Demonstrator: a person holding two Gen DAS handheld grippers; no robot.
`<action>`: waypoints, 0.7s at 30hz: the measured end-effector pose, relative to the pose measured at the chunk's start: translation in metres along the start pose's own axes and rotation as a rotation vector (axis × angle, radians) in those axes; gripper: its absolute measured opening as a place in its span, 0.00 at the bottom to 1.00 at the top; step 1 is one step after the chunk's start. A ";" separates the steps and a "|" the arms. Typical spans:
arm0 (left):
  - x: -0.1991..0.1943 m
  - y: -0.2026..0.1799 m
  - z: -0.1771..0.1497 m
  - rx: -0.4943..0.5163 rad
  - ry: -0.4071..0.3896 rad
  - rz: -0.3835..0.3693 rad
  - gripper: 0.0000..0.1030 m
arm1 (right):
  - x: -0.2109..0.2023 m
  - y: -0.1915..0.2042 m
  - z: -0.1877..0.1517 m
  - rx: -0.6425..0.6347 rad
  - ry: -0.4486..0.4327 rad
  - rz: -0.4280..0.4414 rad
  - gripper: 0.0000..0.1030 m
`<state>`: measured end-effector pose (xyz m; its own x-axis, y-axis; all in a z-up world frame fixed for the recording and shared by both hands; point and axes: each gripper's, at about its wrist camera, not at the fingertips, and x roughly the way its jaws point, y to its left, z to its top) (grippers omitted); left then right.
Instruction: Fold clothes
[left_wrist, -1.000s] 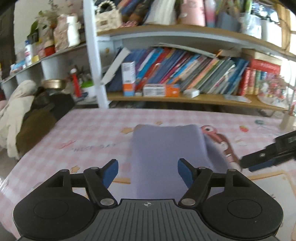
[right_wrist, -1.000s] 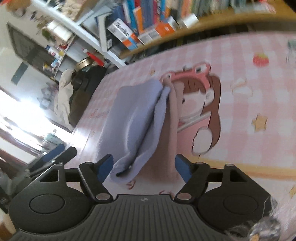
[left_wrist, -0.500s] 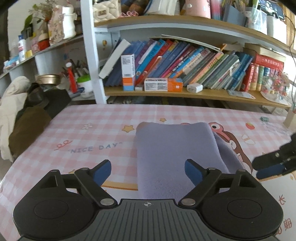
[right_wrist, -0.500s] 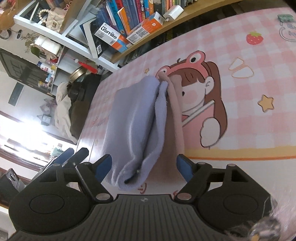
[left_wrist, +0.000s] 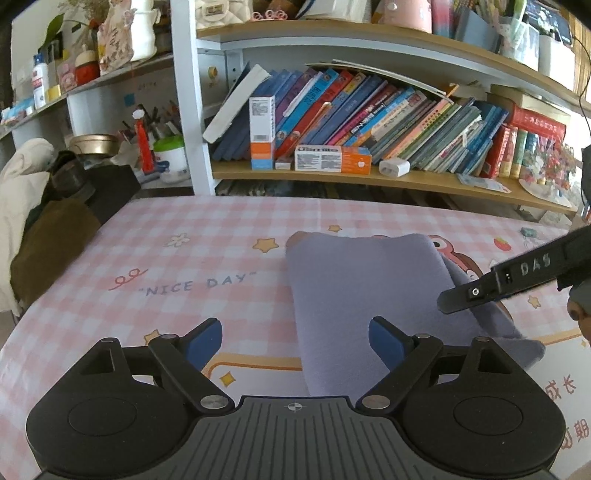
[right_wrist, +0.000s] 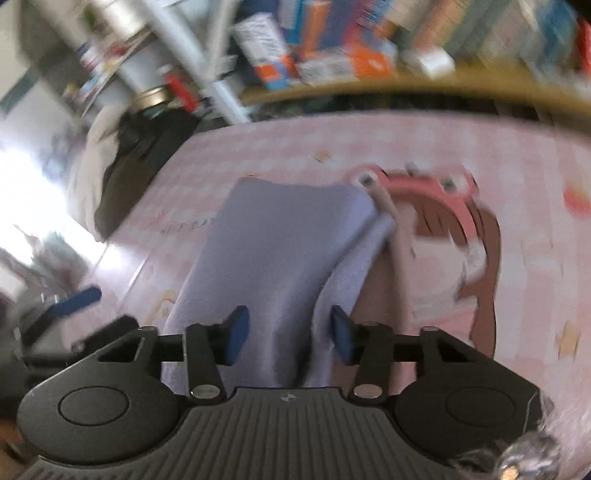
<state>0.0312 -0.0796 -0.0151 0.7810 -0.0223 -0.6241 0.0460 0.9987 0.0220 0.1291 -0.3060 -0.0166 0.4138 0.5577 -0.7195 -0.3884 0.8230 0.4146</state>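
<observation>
Lavender garment already folded narrow mid-tabletop; right gripper closing around its near end, left gripper open, empty.

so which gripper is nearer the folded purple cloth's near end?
Right. The right gripper straddles the purple cloth, jaws closing around it. The left gripper is open beside its left edge, only one finger over it.

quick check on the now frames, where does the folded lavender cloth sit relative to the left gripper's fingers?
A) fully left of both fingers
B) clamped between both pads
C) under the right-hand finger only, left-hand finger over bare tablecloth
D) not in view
C: in the left wrist view the lavender cloth runs under the right-hand finger, while the other finger is over the pink checked tablecloth.
</observation>
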 end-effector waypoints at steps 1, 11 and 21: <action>0.001 0.002 -0.001 -0.003 0.003 0.000 0.87 | 0.003 0.007 -0.001 -0.048 0.002 -0.022 0.35; 0.002 0.017 0.000 -0.015 -0.018 -0.003 0.87 | -0.044 0.044 -0.014 -0.378 -0.327 0.019 0.11; 0.001 0.016 0.001 0.003 -0.014 -0.038 0.87 | 0.013 -0.013 -0.009 -0.089 -0.104 -0.191 0.43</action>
<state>0.0335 -0.0640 -0.0152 0.7871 -0.0612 -0.6137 0.0780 0.9970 0.0007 0.1321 -0.3108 -0.0367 0.5679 0.4046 -0.7167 -0.3639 0.9045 0.2223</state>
